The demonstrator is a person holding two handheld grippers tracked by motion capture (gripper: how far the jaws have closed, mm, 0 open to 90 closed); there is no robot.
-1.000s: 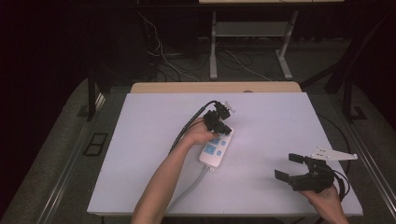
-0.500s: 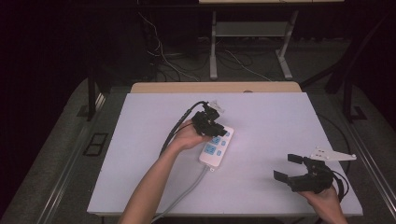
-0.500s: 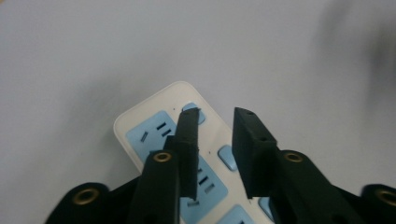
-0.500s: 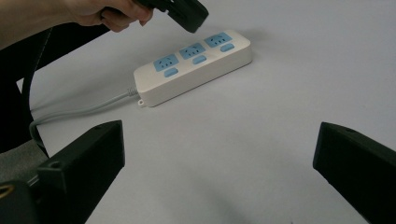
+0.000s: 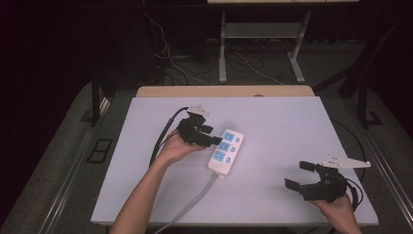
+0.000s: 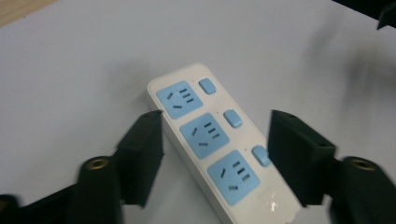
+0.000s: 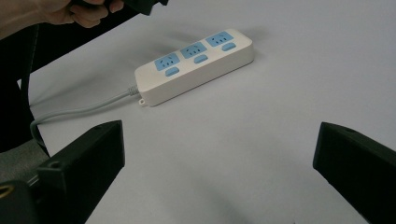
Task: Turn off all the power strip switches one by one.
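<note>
Left gripper [image 5: 207, 135]: jaws spread apart, nothing clamped. In the left gripper view its midpoint [image 6: 215, 158] falls over the white power strip [image 6: 219, 144], one jaw on each long side of the strip body; contact with the strip cannot be confirmed. High view puts this gripper at the strip's left edge, held by the left hand [image 5: 176, 146], black cable [image 5: 163, 134] looping off the back toward the near-left.

Power strip [image 5: 225, 151]: lies flat on the white surface [image 5: 272, 122], roughly centre, slightly left, long axis angled from near-left to far-right. Three blue sockets in a row, each with a blue switch beside it. Grey cord [image 5: 192, 202] leaves the near end and runs off the near edge of the surface.

Right gripper [image 5: 298, 176]: jaws wide apart, holding nothing, near the near-right corner of the surface, well apart from the strip, held by the right hand [image 5: 338, 209]. Grey three-cornered plate [image 5: 347, 162] on top. In the right gripper view its midpoint [image 7: 219, 149] sits over bare surface, with the strip [image 7: 196, 65] farther off and its cord [image 7: 79, 112] trailing left.
</note>
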